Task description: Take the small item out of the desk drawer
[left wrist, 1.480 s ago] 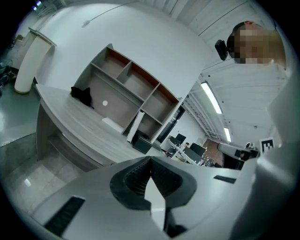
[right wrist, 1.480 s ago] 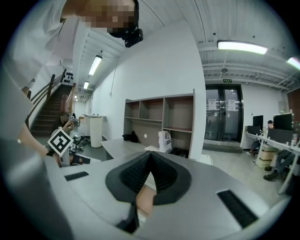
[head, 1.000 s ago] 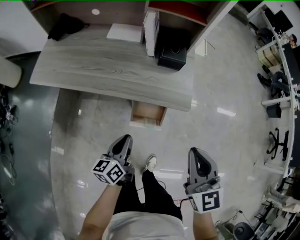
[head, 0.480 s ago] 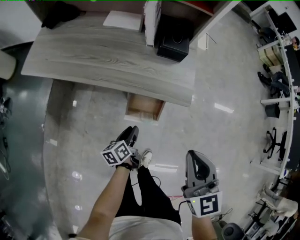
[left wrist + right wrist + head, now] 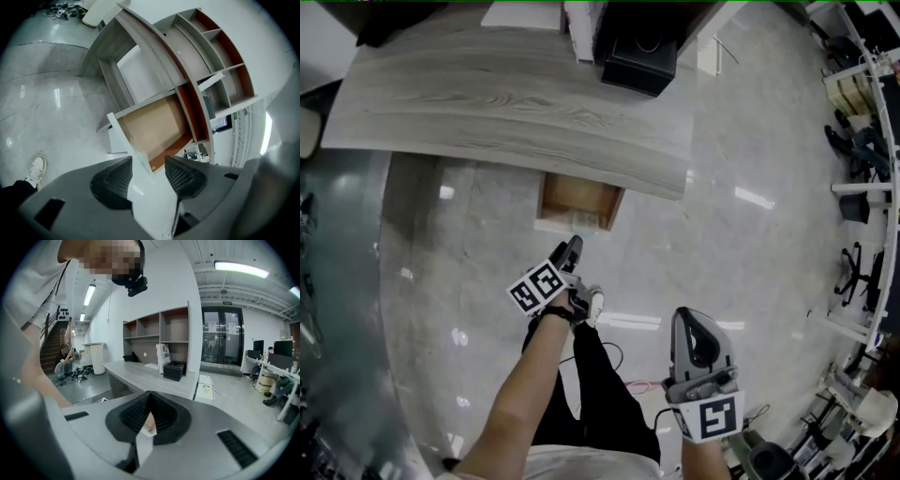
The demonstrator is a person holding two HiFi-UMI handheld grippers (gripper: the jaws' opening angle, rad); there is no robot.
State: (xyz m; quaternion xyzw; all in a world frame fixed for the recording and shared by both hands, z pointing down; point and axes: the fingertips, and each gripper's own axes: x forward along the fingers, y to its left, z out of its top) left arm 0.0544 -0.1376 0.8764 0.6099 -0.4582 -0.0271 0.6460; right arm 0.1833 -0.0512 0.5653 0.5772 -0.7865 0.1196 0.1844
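Head view: a person stood before a grey wood-grain desk (image 5: 487,103) with a gripper in each hand. A drawer (image 5: 577,199) stood pulled out from under the near edge of the tabletop, towards its near right corner. The drawer had a brown floor and a white front panel. A black box (image 5: 637,56) sat at the far right corner of the tabletop, and a white sheet (image 5: 520,14) lay at its far edge.

The left gripper (image 5: 572,248) pointed at the drawer front, just short of it and above the person's white shoe (image 5: 594,305). In the left gripper view its jaws were apart, and the edge of the drawer's front panel lay in line with the gap. Contact could not be judged.

The right gripper (image 5: 694,319) was held well apart from the desk, off its near right corner. In the right gripper view its ribbed pads (image 5: 161,411) met at the tips.

The small item could not be made out in any view; the visible part of the drawer floor (image 5: 154,126) was plain brown.
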